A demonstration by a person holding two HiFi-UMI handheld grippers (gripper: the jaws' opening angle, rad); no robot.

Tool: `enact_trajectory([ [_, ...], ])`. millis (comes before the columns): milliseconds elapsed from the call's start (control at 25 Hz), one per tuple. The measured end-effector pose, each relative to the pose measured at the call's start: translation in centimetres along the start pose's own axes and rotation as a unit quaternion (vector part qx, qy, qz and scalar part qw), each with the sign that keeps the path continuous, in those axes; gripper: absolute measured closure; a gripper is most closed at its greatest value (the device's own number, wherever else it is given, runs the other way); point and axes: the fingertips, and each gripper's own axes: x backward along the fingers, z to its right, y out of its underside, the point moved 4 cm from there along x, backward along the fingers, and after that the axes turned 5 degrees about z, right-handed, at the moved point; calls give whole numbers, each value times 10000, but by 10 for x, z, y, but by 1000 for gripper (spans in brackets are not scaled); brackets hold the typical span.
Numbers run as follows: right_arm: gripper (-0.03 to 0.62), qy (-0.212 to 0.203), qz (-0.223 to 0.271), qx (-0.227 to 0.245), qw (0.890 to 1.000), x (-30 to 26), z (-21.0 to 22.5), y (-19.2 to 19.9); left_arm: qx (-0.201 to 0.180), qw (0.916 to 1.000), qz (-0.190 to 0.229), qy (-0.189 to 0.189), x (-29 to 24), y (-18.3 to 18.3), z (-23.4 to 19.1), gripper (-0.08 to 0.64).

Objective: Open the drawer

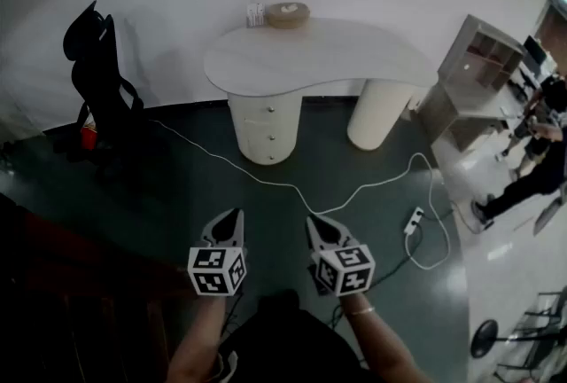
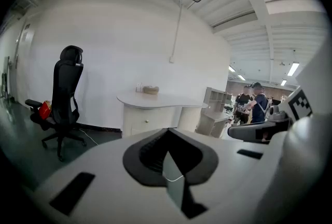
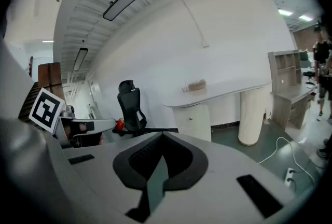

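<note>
White drawer stack (image 1: pixel 266 126) under desk (image 1: pixel 337 53), upper centre; left gripper (image 1: pixel 233 214) & right gripper (image 1: pixel 313 223) lower centre, both shut, empty. Risks: tripping on floor cable (image 1: pixel 292 186); knobs prob. small, easy to slip off.

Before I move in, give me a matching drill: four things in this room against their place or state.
Things:
1. office chair
2. white cable
3. tan round item
4. drawers

Place or state:
A. on top of the desk
B. black, left of the desk
C. lying across the dark floor
D. shut, under the desk

Pairs: 1-B, 2-C, 3-A, 4-D
</note>
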Motion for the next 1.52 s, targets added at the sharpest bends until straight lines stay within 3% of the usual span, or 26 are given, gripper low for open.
enact_trajectory([
  [920, 583, -149, 11, 92, 9998, -22, 41, -11, -97, 9997, 93, -195, -28, -10, 23, 555],
  [1080, 522, -247, -108, 0, 9996, -33, 46, -10, -127, 9996, 80, -247, -36, -14, 19, 555],
  [1520, 449, -332, -483, -60, 9983, -98, 56, -14, -7, 9996, -105, -261, -87, -21, -20, 555],
])
